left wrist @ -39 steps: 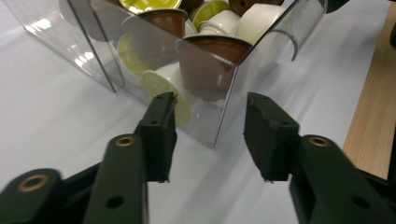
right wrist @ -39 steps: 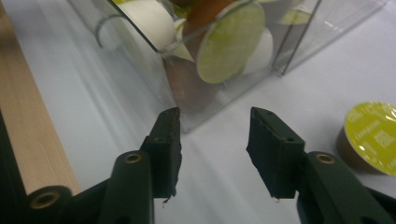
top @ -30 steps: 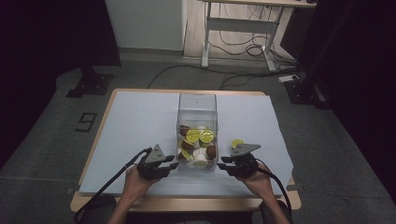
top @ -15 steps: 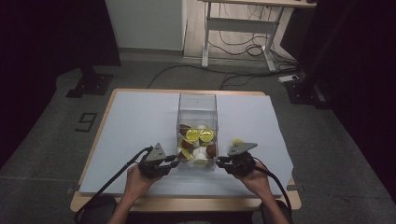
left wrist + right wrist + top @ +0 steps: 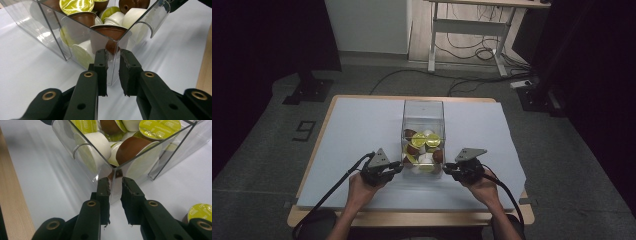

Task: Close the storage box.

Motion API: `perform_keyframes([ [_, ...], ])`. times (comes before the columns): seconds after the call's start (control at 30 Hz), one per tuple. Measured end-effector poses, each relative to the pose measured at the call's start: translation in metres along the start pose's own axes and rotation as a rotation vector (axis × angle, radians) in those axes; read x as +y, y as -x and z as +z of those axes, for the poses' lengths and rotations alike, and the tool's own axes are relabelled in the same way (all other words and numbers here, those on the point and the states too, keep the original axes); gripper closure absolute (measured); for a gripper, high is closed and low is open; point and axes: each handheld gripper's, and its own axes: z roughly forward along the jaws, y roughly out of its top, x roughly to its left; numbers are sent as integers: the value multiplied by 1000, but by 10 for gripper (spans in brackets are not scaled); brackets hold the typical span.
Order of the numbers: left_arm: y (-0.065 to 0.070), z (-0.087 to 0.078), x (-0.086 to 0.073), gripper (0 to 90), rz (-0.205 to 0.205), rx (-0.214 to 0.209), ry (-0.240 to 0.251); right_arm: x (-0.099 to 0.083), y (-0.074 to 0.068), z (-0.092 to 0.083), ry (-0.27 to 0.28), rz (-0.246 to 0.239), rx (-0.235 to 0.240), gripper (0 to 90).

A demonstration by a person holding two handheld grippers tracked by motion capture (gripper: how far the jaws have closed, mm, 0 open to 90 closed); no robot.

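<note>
A clear plastic box stands mid-table, holding several coffee capsules in green, brown and white. My left gripper is at the box's near left corner. In the left gripper view its jaws pinch the vertical corner edge of the box. My right gripper is at the near right corner, and its jaws clamp that edge of the box in the same way. A loose green-lidded capsule lies on the mat beside the right gripper.
A pale blue mat covers the wooden table, whose near edge is just behind my hands. The box's near wall has an arched cut-out. Cables trail from both grippers off the front edge. A desk frame stands on the floor beyond.
Both grippers have moved inward to the box's near corners and closed on its edges. The right gripper now covers the loose capsule in the high view.
</note>
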Motion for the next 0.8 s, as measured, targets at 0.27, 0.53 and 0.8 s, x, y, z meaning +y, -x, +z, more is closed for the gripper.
perform_keyframes([
  [0.27,-6,5,4,766,-6,10,-1,2,5,3,9,20,-22,768],
  [0.53,-12,8,7,764,-16,8,0,4,2,-3,30,42,-23,682],
  [0.8,-17,11,8,747,-33,-8,8,9,-4,-1,37,31,9,706],
])
